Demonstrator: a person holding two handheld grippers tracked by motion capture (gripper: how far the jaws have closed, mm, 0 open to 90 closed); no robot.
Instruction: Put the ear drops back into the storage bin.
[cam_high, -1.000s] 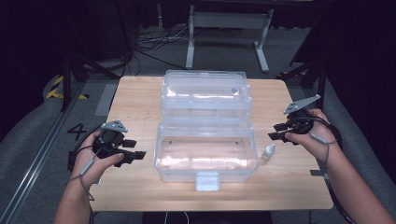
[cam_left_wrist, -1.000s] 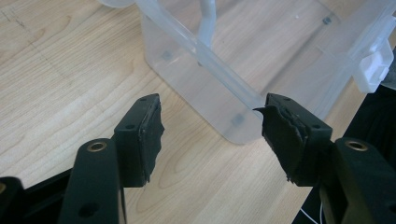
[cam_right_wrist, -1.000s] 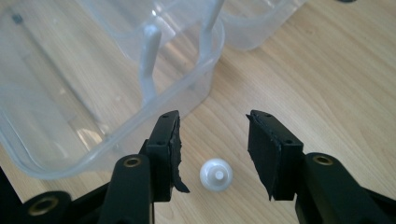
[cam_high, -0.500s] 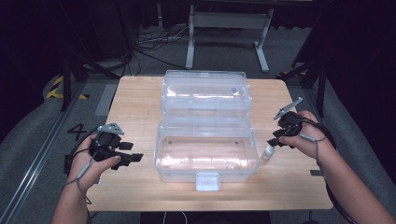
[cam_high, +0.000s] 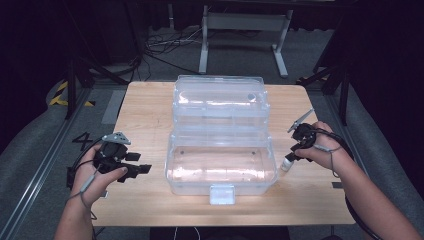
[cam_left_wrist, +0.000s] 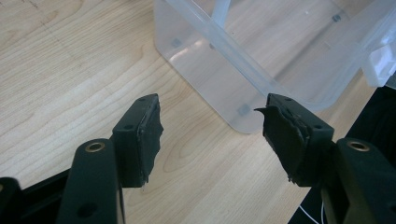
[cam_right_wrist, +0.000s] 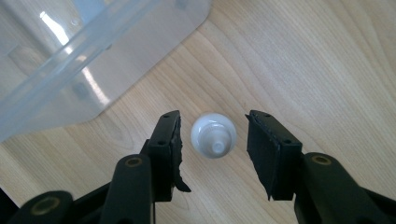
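Observation:
A clear plastic toolbox (cam_high: 220, 172) lies open in the middle of the wooden table (cam_high: 145, 110), its lid (cam_high: 220, 100) tipped back. A small white bottle (cam_high: 286, 163) stands upright just off the box's right side. My right gripper (cam_high: 291, 155) points down over it. In the right gripper view the bottle (cam_right_wrist: 213, 135) sits between the jaws with a gap on each side. The jaws have just been closing a little, and the pads are clear of it. My left gripper (cam_high: 143, 166) rests open left of the box, nothing between its jaws (cam_left_wrist: 212, 105).
In the left gripper view the box's rounded corner (cam_left_wrist: 243, 112) lies straight ahead of the jaws. In the right gripper view the box wall (cam_right_wrist: 84, 46) is at upper left. A latch tab (cam_high: 222, 193) juts from the box front. Dark floor, cables and a metal stand lie beyond the table.
My right gripper has come down and leftward, tilting over the white bottle. The left gripper and the box have stayed where they were.

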